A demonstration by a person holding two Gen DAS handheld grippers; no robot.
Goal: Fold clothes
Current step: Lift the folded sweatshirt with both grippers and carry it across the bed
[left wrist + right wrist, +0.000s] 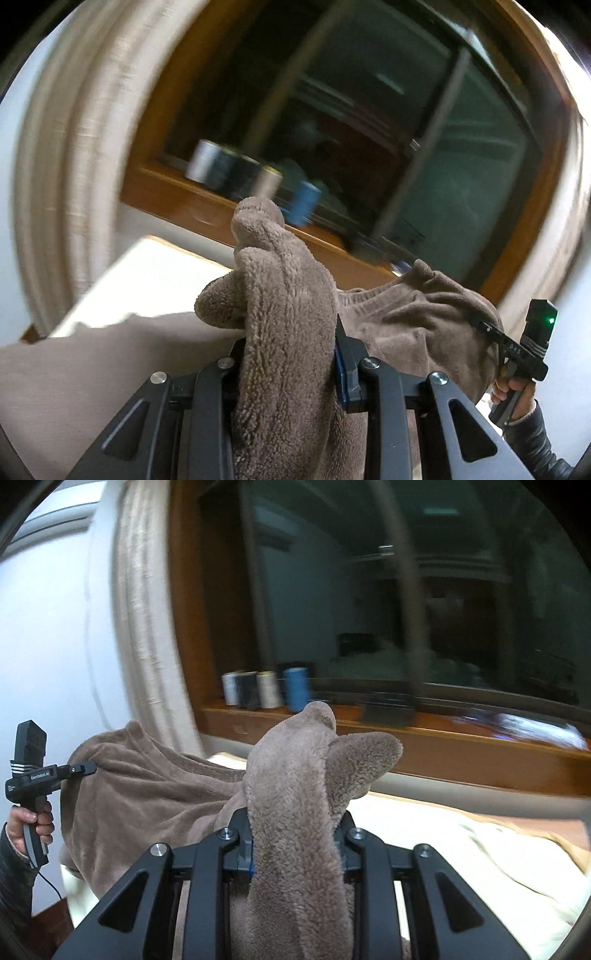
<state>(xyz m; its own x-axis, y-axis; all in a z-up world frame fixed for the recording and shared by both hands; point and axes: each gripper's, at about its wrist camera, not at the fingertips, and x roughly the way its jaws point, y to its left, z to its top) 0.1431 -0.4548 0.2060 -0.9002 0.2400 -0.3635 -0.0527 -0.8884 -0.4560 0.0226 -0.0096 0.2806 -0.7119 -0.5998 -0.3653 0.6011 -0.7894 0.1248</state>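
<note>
A brown fleece garment [291,314] hangs lifted in the air between both grippers. My left gripper [291,354] is shut on one bunched corner, which sticks up between its jaws. In the right wrist view my right gripper [295,834] is shut on the opposite corner of the fleece garment [147,794], and the cloth stretches away to the left. The right gripper [491,328] shows at the far right of the left wrist view, gripped by a hand [513,395]. At the left edge of the right wrist view the left gripper [86,768] pinches the cloth's far end.
A wooden window sill [443,742] holds several thread spools [266,690] below a dark window [406,590]. A beige curtain [144,627] hangs at the left. A cream bedspread [480,849] lies beneath the garment. The sill [192,210] and spools [255,177] appear blurred in the left wrist view.
</note>
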